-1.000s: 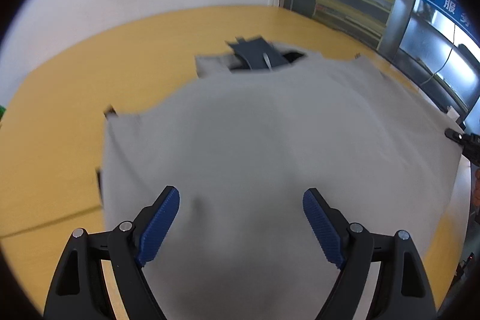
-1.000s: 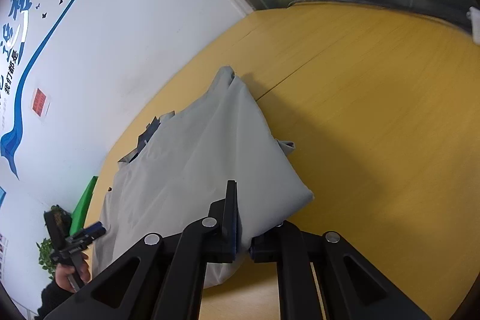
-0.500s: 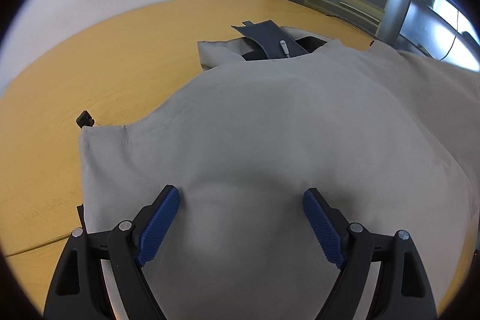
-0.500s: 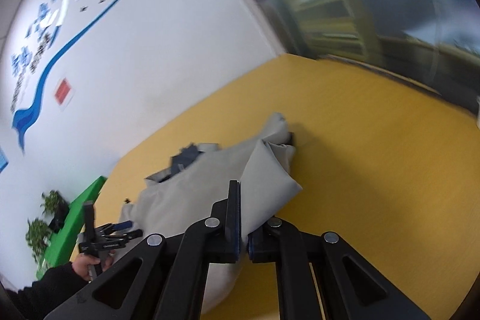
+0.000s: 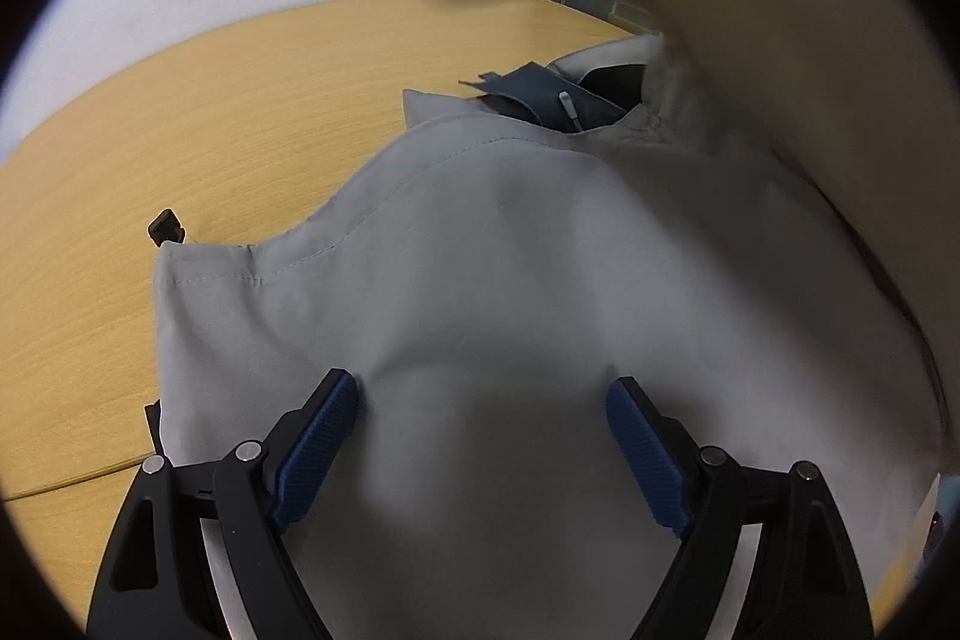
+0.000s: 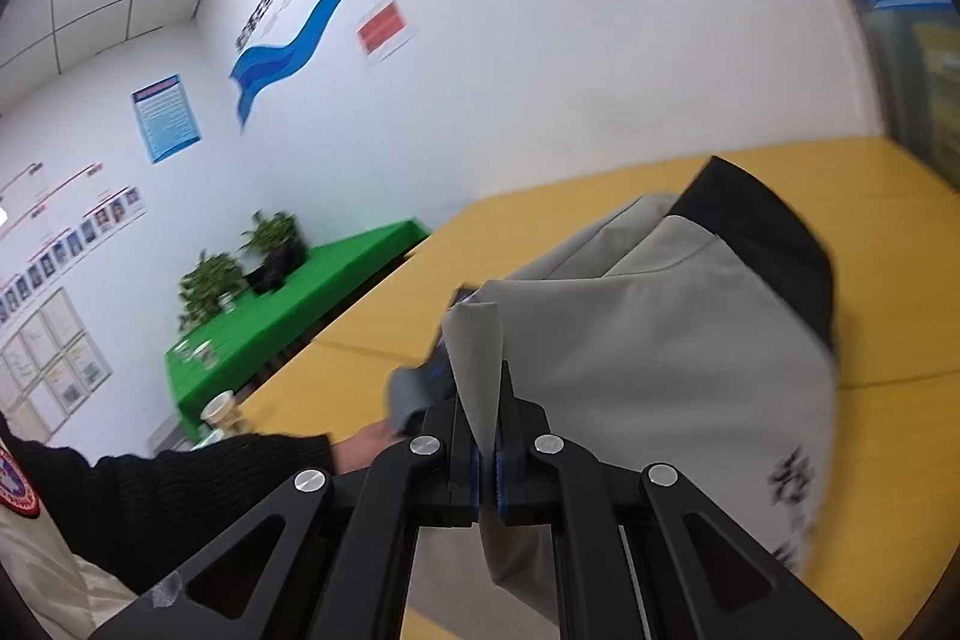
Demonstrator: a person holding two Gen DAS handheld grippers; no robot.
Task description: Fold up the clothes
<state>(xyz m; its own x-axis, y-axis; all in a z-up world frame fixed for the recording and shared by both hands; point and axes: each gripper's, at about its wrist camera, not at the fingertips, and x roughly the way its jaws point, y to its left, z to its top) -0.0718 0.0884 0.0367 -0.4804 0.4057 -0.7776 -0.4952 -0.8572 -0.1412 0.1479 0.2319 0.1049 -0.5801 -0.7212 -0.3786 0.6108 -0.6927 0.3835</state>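
Note:
A light grey garment (image 5: 480,280) lies on the yellow wooden table (image 5: 210,130); its dark blue lining with a zipper pull (image 5: 567,103) shows at the far end. My left gripper (image 5: 483,436) is open, its blue pads (image 5: 315,451) resting on the cloth with nothing pinched. A lifted fold of the garment hangs blurred across the upper right of the left wrist view. My right gripper (image 6: 487,451) is shut on an edge of the grey garment (image 6: 630,340) and holds it up above the table (image 6: 888,292). The black inner lining (image 6: 774,244) shows at the far side.
A small black clip (image 5: 165,226) sits at the garment's left edge. A green-covered side table (image 6: 288,304) with potted plants (image 6: 213,283) stands beyond the table's left end. A paper cup (image 6: 225,415) is near the person's black sleeve (image 6: 168,496). A white wall is behind.
My right gripper has lifted its garment edge and swung it left, over toward the left gripper. The raised fold now crosses the left wrist view. My left gripper stays open on the cloth.

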